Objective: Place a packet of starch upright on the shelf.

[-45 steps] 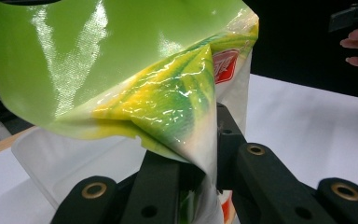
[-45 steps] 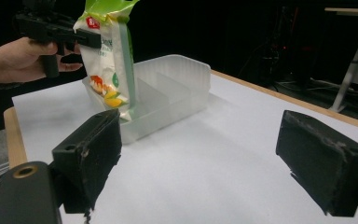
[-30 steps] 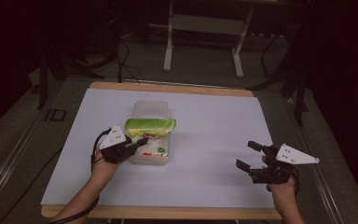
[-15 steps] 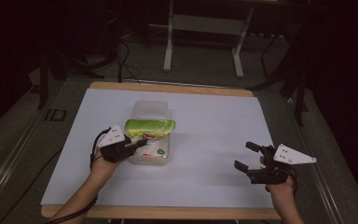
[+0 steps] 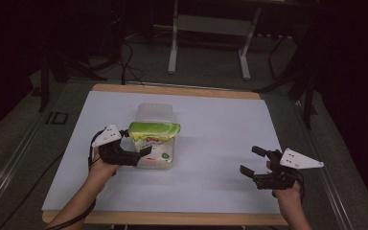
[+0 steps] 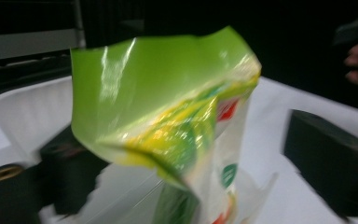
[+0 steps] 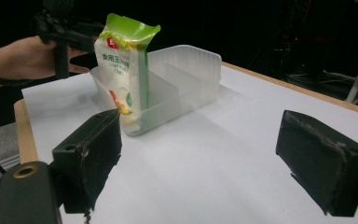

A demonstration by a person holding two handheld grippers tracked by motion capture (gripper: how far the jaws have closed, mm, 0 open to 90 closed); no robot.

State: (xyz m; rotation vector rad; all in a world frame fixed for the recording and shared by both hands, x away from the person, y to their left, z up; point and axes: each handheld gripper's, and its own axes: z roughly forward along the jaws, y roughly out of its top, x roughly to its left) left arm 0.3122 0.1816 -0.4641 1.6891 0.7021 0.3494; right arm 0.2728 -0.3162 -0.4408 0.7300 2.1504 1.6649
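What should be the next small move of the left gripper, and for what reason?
Probably draw the left gripper back from the green-topped plastic pouch. The pouch stands upright in the near compartment of the translucent divided plastic bin, and the jaws look spread on either side of it. The right gripper is open, far off.

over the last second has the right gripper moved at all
Yes, slightly. In the high view the right gripper has drifted toward the person's edge of the table, ending nearer the wooden front edge, jaws open and empty.
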